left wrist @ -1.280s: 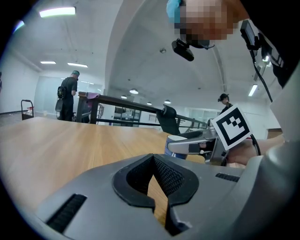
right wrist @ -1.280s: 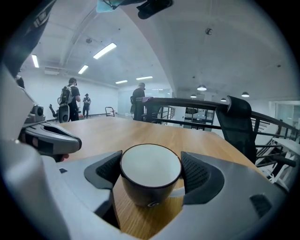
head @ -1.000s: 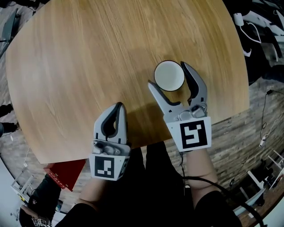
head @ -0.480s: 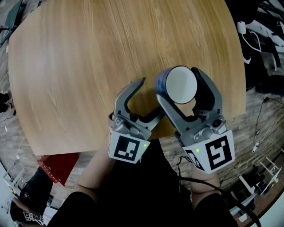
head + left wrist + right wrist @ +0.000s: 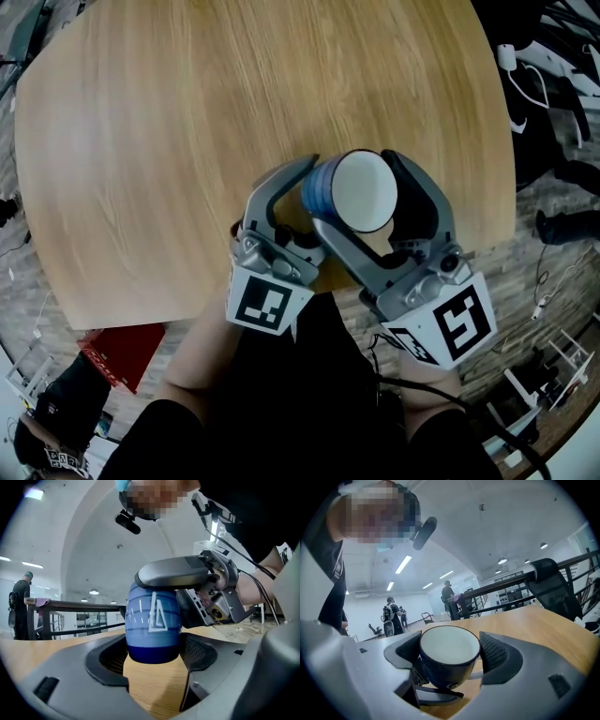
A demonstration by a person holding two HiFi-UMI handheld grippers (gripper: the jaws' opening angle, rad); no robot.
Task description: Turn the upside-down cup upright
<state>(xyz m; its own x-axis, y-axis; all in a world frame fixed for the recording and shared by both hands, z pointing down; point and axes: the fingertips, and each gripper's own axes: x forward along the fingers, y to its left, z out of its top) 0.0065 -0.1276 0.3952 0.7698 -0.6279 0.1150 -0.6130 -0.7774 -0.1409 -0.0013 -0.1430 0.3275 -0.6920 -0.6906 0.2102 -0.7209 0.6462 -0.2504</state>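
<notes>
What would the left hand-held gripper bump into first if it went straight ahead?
The blue cup. It sits between the left hand-held gripper's closing jaws, not squeezed yet, while the right hand-held gripper holds it.

The cup [image 5: 364,187] sits between the right gripper's [image 5: 354,192] jaws, above the table's [image 5: 141,141] near edge.

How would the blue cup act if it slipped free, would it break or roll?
The blue cup looks glossy, like glazed ceramic, so it is probably slippery and breakable. Its round sides would likely let it roll across the wooden table. The right gripper pinches it without denting it, so it seems stiff.
</notes>
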